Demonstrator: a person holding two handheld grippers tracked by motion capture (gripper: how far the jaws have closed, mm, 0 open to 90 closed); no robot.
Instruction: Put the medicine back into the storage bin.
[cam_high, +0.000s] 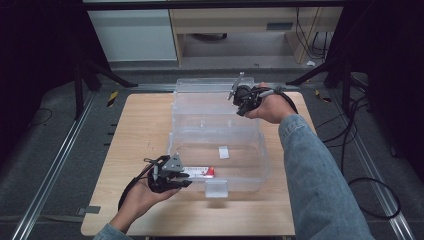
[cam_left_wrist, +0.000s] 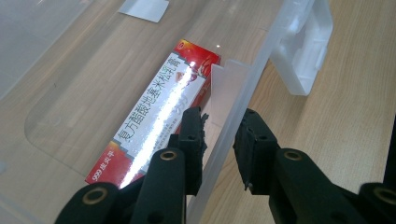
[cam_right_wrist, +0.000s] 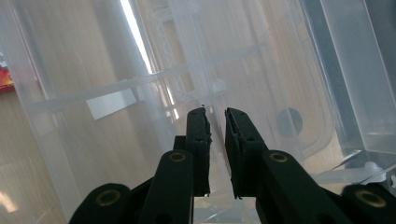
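A clear plastic storage box (cam_high: 264, 150) stands on the wooden table (cam_high: 140, 130) with its lid (cam_high: 200, 100) raised at the back. Inside, against the front wall, lies a red and white medicine carton (cam_high: 199, 172) (cam_left_wrist: 159, 107). My left gripper (cam_high: 187, 176) (cam_left_wrist: 222, 114) sits at the box's front left, one jaw inside and one outside, shut on the front wall (cam_left_wrist: 233, 93) beside the carton. Across the table, my right gripper (cam_high: 241, 107) (cam_right_wrist: 215, 112) is at the lid's upper right, its jaws pinched on the thin lid edge.
A clear latch flap (cam_high: 216, 188) (cam_left_wrist: 303, 51) hangs from the box's front. A white label (cam_high: 223, 152) (cam_right_wrist: 111, 103) lies on the box floor. Black frame legs (cam_high: 80, 85) and cables (cam_high: 370, 190) surround the table on the floor.
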